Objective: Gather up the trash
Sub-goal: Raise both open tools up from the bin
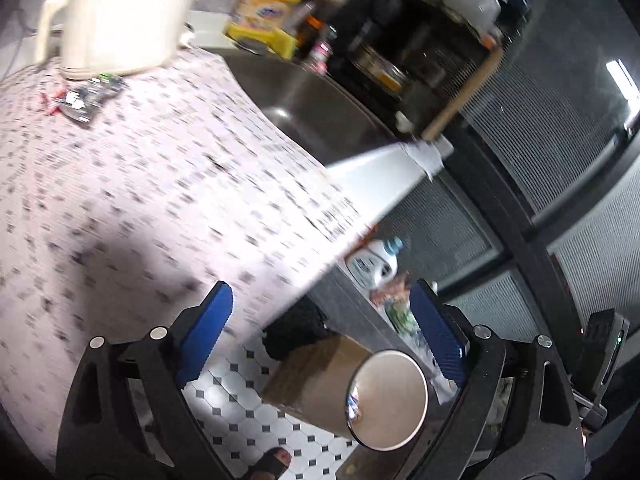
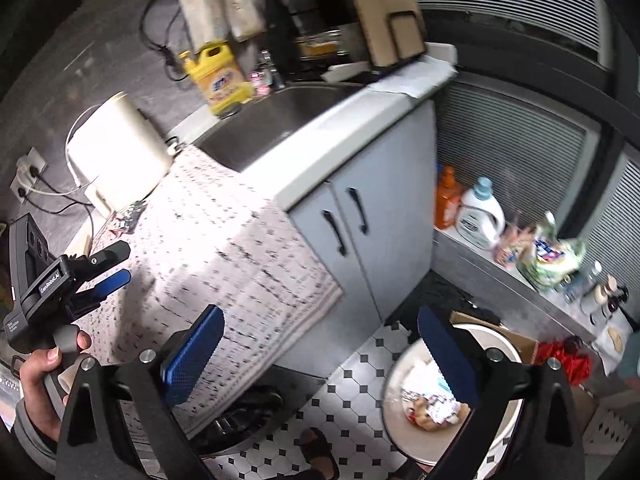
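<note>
Evidently the remaining trash is lying on the bench (image 1: 132,184): a small flattened wrapper (image 1: 86,98), dark with red scraps beside it, is sitting on the patterned cloth just in front of the cream kettle (image 1: 120,16). In the right wrist view the same wrapper (image 2: 127,216) is showing at the kettle's foot, near the far edge of the cloth. Judging by its look, it is going to be light, thin and crinkly, lying nearly flat, so it is likely calling for a pinch at a raised edge or corner rather than a grab from above; the loose red bits may be needing a separate pick, and they could be sliding on the cloth.

Down on the tiled floor the trash bin (image 2: 452,396) is standing open, with crumpled foil and paper already lying inside. The right hand-held gripper (image 2: 320,356) is hanging above the bench edge and the bin, its blue pads spread wide with nothing between them. The left hand-held gripper (image 1: 324,332) is likewise standing wide and empty, out over the bench edge, well apart from the wrapper.

Both views are smeared by motion, so the wrapper's print and the exact count of red scraps are hard to make out. The bin's near rim is being cut off by the right hand-held gripper, and the bin's contents are blurred.
</note>
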`<action>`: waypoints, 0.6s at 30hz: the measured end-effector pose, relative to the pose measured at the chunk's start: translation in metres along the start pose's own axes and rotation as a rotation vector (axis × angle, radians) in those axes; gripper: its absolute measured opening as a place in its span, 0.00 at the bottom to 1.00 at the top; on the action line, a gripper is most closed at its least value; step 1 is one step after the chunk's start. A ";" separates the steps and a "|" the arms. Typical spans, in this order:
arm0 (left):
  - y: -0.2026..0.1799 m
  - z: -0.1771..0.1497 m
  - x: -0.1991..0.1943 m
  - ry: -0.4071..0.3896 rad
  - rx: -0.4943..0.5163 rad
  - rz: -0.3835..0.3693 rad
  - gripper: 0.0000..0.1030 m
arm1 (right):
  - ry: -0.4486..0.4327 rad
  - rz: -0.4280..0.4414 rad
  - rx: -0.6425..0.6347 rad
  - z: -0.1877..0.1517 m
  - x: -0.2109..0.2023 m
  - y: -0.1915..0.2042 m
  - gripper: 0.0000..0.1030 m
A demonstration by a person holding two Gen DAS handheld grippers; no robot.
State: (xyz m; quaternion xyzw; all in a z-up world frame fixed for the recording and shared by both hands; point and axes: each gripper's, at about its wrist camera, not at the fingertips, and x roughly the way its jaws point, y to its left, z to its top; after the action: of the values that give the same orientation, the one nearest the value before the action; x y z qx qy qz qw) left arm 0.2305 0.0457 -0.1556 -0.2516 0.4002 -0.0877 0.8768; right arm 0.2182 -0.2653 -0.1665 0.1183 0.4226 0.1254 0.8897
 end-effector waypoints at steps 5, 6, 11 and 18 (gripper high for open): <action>0.037 0.020 -0.020 -0.050 -0.031 0.015 0.87 | -0.007 0.036 -0.062 0.012 0.016 0.050 0.92; 0.045 0.024 -0.024 -0.061 -0.029 0.019 0.87 | -0.005 0.040 -0.070 0.013 0.018 0.058 0.92; 0.081 0.043 -0.042 -0.115 -0.042 0.060 0.87 | 0.006 0.052 -0.110 0.018 0.037 0.097 0.92; 0.145 0.070 -0.060 -0.159 -0.098 0.098 0.68 | 0.026 0.067 -0.156 0.021 0.064 0.153 0.85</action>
State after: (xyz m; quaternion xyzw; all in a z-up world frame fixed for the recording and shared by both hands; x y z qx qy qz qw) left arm 0.2360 0.2179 -0.1514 -0.2805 0.3450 -0.0047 0.8957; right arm 0.2548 -0.1025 -0.1512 0.0612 0.4191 0.1891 0.8859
